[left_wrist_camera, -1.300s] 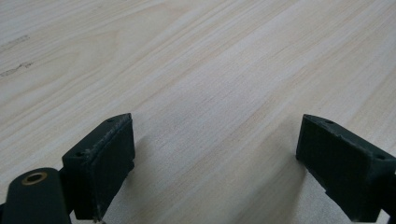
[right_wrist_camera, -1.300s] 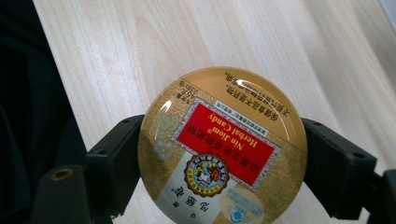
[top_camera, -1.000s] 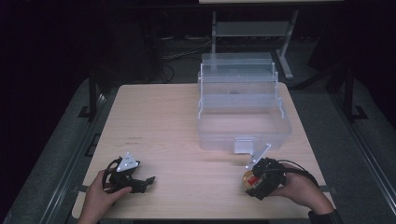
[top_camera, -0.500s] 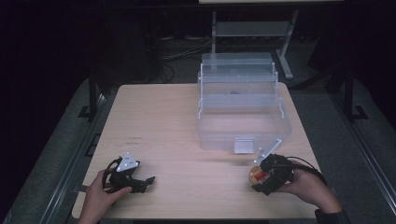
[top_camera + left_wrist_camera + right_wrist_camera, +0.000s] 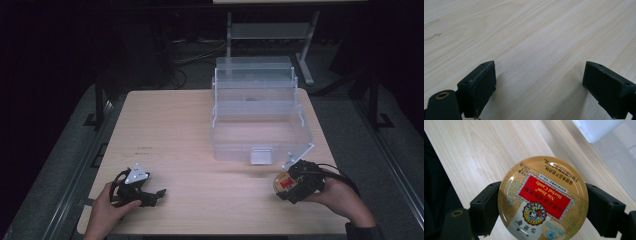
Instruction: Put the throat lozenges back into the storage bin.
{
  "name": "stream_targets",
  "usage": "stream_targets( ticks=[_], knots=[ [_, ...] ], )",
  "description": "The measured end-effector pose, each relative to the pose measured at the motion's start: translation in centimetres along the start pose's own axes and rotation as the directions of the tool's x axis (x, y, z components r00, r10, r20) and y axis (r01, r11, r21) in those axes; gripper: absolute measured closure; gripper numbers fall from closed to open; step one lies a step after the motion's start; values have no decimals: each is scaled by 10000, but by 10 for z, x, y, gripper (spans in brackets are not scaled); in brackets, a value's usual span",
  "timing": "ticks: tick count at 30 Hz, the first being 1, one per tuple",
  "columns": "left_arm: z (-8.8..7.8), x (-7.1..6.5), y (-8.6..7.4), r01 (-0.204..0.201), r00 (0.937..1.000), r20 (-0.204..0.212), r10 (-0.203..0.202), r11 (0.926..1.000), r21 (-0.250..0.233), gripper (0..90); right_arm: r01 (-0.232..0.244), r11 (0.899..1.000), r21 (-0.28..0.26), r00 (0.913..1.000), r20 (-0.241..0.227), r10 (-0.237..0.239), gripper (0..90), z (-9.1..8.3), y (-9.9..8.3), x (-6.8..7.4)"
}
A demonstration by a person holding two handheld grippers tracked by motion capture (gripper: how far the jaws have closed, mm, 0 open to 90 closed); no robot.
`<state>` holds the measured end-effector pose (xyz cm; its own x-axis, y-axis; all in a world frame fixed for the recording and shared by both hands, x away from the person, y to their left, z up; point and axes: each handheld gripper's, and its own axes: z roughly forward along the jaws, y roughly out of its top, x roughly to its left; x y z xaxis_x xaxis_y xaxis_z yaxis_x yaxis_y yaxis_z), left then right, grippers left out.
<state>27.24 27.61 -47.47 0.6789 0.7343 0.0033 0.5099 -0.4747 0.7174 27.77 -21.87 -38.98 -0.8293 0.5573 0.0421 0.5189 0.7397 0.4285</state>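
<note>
Gold round tin (image 5: 543,199), red label reading "Herbal Candy": your right gripper (image 5: 295,182) clamped it by its rim, both jaws pressed against its sides, held over the table (image 5: 190,125) near the front right edge. Clear plastic box (image 5: 257,112), lid raised, stood just beyond it. Your left gripper (image 5: 150,195) rested at the front left, jaws spread wide, nothing between them.

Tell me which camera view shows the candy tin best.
The right gripper view: the round gold candy tin sits close up, clamped between the right gripper jaws, with its red label readable. The high view shows the tin as a small gold and red spot in that gripper, near the clear plastic box.
</note>
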Motion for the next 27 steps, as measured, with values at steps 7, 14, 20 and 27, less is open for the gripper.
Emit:
stream_targets(
  ticks=[7,14,20,27],
  knots=[
    [0,0,0,-1,10000,-1,1,10000,0,107,-200,9997,-113,9998,46,200,197,-7,-2,-5],
    [0,0,0,2,10000,-1,-2,10000,0,107,-350,9993,-130,9993,91,351,197,-12,-3,-11],
    [0,0,0,3,10000,-1,-3,10000,-2,107,-512,9985,-194,9986,151,515,197,-17,-4,-17],
    [0,0,0,17,10000,-4,-17,10000,-15,107,-650,9976,-238,9976,212,655,197,-23,-4,-24]
  ],
)
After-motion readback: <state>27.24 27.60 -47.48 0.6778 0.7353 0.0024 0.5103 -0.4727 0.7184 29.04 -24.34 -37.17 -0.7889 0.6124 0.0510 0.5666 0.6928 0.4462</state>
